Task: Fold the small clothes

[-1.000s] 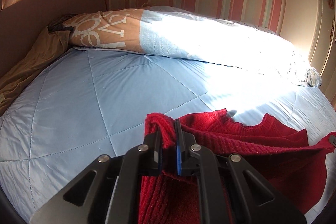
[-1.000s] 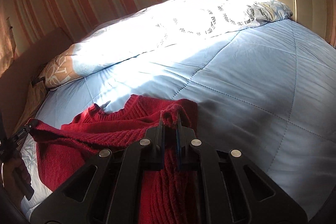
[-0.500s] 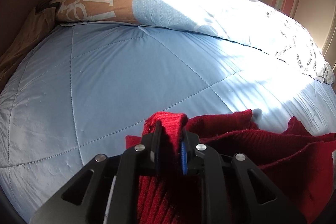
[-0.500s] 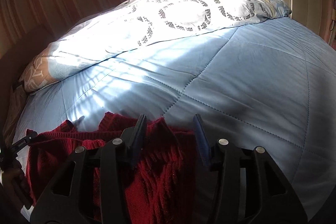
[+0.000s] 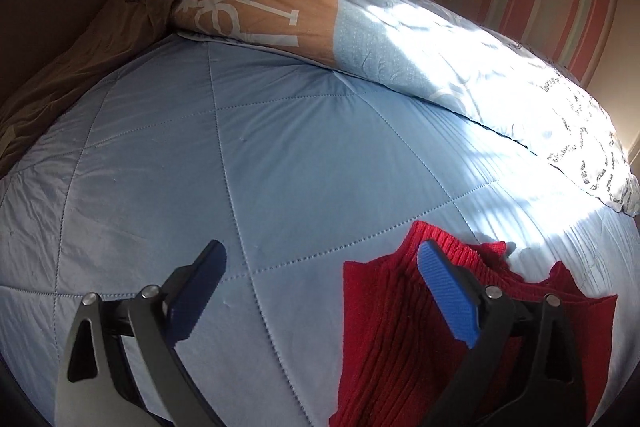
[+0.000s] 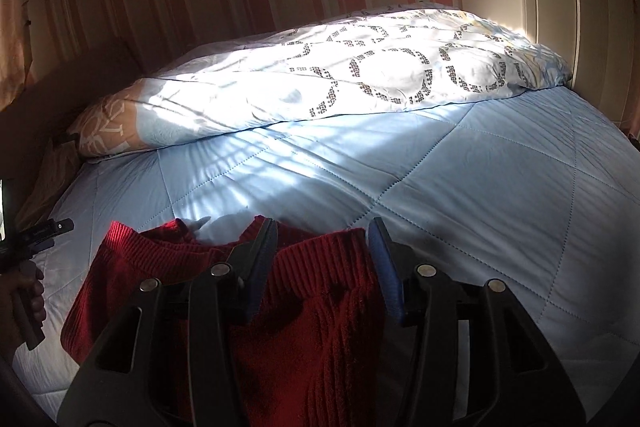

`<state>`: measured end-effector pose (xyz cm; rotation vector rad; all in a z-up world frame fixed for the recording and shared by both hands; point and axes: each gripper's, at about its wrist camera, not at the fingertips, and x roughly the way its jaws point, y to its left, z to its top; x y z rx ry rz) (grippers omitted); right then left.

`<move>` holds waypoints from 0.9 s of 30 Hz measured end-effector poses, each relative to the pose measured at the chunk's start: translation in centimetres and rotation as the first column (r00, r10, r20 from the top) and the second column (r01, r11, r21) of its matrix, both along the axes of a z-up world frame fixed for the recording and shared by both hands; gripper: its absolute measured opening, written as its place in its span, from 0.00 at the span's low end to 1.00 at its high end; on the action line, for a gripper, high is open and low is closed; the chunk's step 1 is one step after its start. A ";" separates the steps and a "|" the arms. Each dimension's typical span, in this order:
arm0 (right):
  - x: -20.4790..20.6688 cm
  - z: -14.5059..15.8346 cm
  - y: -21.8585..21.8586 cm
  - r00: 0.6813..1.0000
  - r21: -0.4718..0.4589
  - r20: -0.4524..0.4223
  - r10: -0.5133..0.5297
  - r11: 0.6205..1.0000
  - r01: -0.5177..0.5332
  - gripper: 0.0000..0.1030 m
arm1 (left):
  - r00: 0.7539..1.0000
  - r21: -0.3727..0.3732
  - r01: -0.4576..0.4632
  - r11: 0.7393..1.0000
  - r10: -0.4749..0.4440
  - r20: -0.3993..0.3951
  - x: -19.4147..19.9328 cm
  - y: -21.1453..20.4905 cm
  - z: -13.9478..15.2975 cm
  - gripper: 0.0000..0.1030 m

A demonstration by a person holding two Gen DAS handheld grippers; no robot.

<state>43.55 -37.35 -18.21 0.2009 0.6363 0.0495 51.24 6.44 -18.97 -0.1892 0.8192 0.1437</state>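
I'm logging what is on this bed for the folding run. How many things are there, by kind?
Red knitted garments: 1, the sweater
Quilts: 1, the light blue quilt
Pillows or rolled bedding at the head: 1 long patterned bolster
Handheld tools: 2, left tool and right tool, both open
Total: 5

Black gripper (image 5: 320, 287), blue ribbed pads (image 5: 448, 295)
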 end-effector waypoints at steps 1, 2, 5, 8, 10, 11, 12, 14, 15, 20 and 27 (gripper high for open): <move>0.1 -0.1 0.3 1.000 -0.001 -0.013 0.023 1.000 -0.023 0.47 | 1.000 0.012 0.022 1.000 -0.022 0.007 -1.5 0.2 0.2 0.94; 0.5 -0.3 0.5 0.999 -0.005 -0.031 0.037 0.999 -0.037 0.47 | 0.999 0.018 0.040 0.999 -0.041 0.025 -3.3 0.5 0.5 0.94; 2.0 -1.1 0.5 0.995 -0.049 -0.094 0.043 0.998 -0.047 0.31 | 0.993 0.031 0.094 0.995 -0.096 0.071 -8.9 1.1 1.4 0.94; 3.7 -2.3 0.2 0.985 -0.078 -0.166 0.040 0.996 -0.053 0.30 | 0.984 0.092 0.143 0.986 -0.151 0.097 -13.2 0.6 1.9 0.94; 4.6 -3.1 0.4 0.976 -0.071 -0.208 0.059 0.995 -0.075 0.30 | 0.974 0.127 0.181 0.975 -0.196 0.117 -14.9 -0.4 1.8 0.94; 4.8 -3.3 0.6 0.974 -0.075 -0.216 0.067 0.994 -0.085 0.30 | 0.970 0.155 0.191 0.969 -0.210 0.119 -15.2 -1.1 1.5 0.94; 5.1 -3.5 0.8 0.972 -0.092 -0.226 0.061 0.992 -0.084 0.30 | 0.969 0.170 0.192 0.966 -0.214 0.123 -15.4 -1.7 1.2 0.94; 5.6 -4.2 1.5 0.964 -0.115 -0.259 0.069 0.988 -0.101 0.33 | 0.968 0.156 0.198 0.968 -0.218 0.122 -15.0 -2.6 0.2 0.94; 5.9 -4.7 1.7 0.958 -0.126 -0.276 0.072 0.986 -0.111 0.35 | 0.970 0.146 0.196 0.970 -0.214 0.119 -14.8 -2.8 -0.3 0.94; 7.1 -6.6 2.6 0.946 -0.229 -0.322 0.034 0.967 -0.113 0.29 | 0.962 0.119 0.210 0.970 -0.227 0.149 -13.7 -4.4 -0.5 0.94; 6.9 -6.2 1.1 0.966 -0.238 -0.260 -0.011 0.970 -0.053 0.00 | 0.950 0.210 0.246 0.946 -0.278 0.143 -11.0 -6.5 0.2 0.94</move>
